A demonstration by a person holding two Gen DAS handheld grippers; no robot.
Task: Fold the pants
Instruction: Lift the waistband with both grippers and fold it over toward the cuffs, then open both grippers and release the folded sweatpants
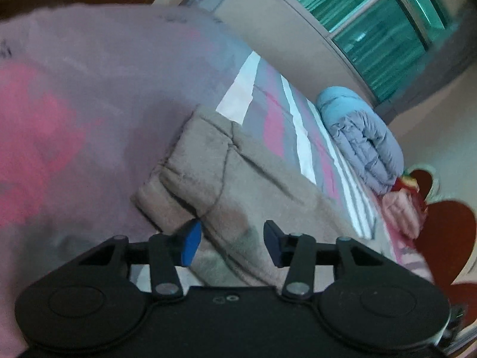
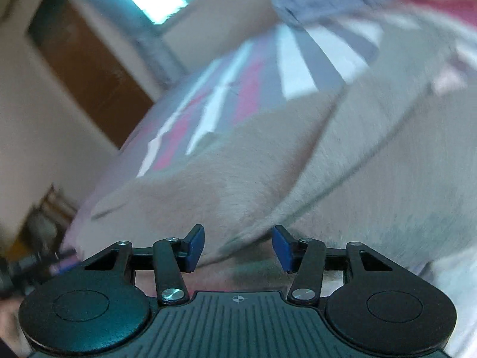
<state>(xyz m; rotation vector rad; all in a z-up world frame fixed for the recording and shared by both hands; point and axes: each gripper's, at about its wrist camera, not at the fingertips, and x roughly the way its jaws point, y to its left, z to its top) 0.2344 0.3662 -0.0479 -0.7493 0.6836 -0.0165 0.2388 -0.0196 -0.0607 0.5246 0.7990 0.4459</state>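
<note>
The beige fleece pants [image 1: 235, 179] lie folded on the striped bedspread [image 1: 89, 89]. My left gripper [image 1: 232, 243] is open, its blue pads just above the near part of the pants, holding nothing. In the right wrist view the pants [image 2: 328, 179] fill most of the frame, with a fold edge running diagonally. My right gripper [image 2: 238, 249] is open and empty, close over the near edge of the cloth.
A rolled blue-grey quilt [image 1: 360, 137] and pink bedding [image 1: 399, 208] lie at the far side of the bed by the wall. A green-glass window [image 1: 381, 24] is behind. A brown door [image 2: 89, 65] shows left in the right wrist view.
</note>
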